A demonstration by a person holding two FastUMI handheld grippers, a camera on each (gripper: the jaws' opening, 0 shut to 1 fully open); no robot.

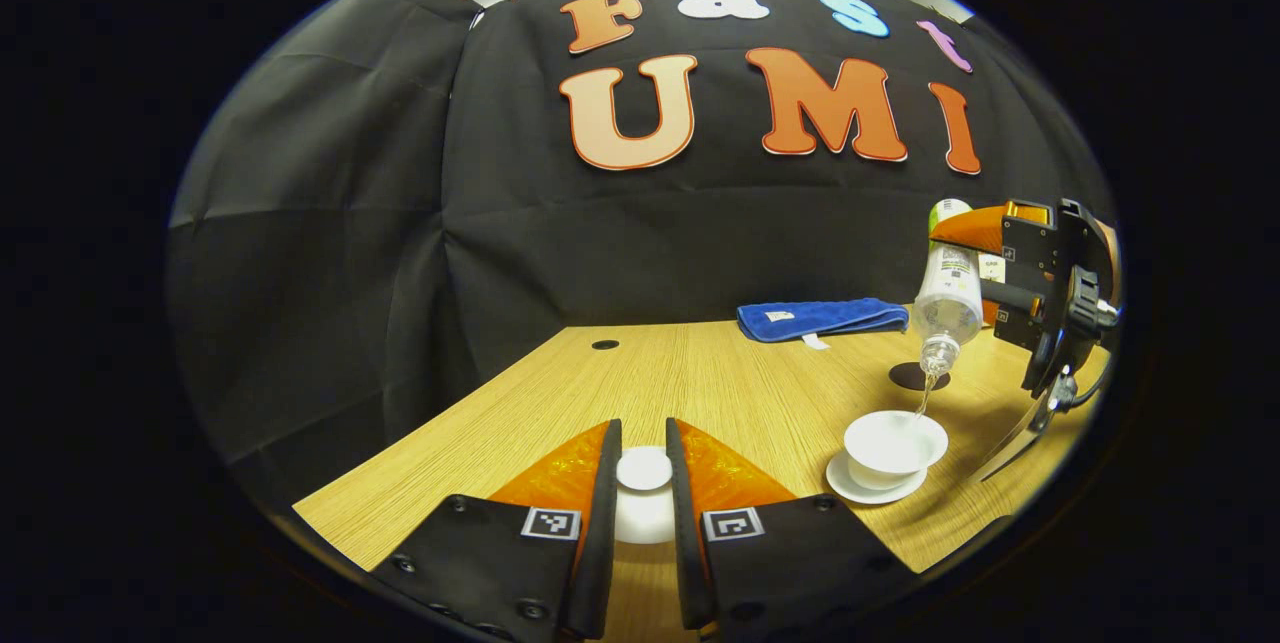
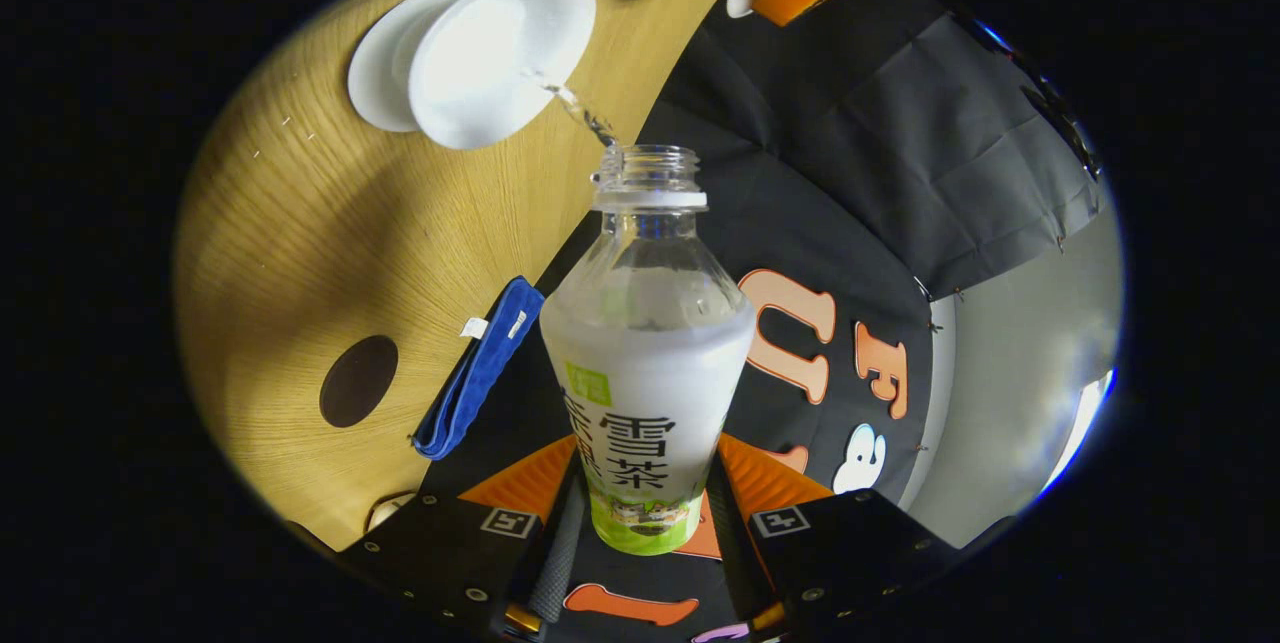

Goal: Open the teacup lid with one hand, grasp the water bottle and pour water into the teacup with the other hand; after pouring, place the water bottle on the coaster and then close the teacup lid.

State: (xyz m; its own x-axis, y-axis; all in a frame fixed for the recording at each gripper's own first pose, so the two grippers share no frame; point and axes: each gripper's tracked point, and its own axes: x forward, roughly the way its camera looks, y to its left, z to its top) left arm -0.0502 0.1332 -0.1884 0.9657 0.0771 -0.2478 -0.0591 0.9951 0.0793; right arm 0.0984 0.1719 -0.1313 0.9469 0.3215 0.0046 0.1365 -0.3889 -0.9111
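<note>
My left gripper [image 1: 643,468] is shut on the white teacup lid [image 1: 644,471], held just above the wooden table [image 1: 720,383]. To its right the white teacup [image 1: 893,445] stands uncovered on its saucer [image 1: 870,490]. My right gripper [image 2: 645,483] is shut on the clear water bottle [image 2: 645,343], tipped mouth-down over the teacup [image 2: 500,53]. A thin stream of water [image 2: 580,113] runs from the bottle mouth into the cup. In the left gripper view the bottle [image 1: 948,293] hangs tilted above the cup, with a dark round coaster [image 1: 918,377] behind it.
A folded blue cloth [image 1: 820,318] lies at the back of the table near the wall. The coaster [image 2: 358,380] and blue cloth [image 2: 480,373] lie side by side in the right gripper view. A small round hole [image 1: 605,344] sits in the tabletop at the far left.
</note>
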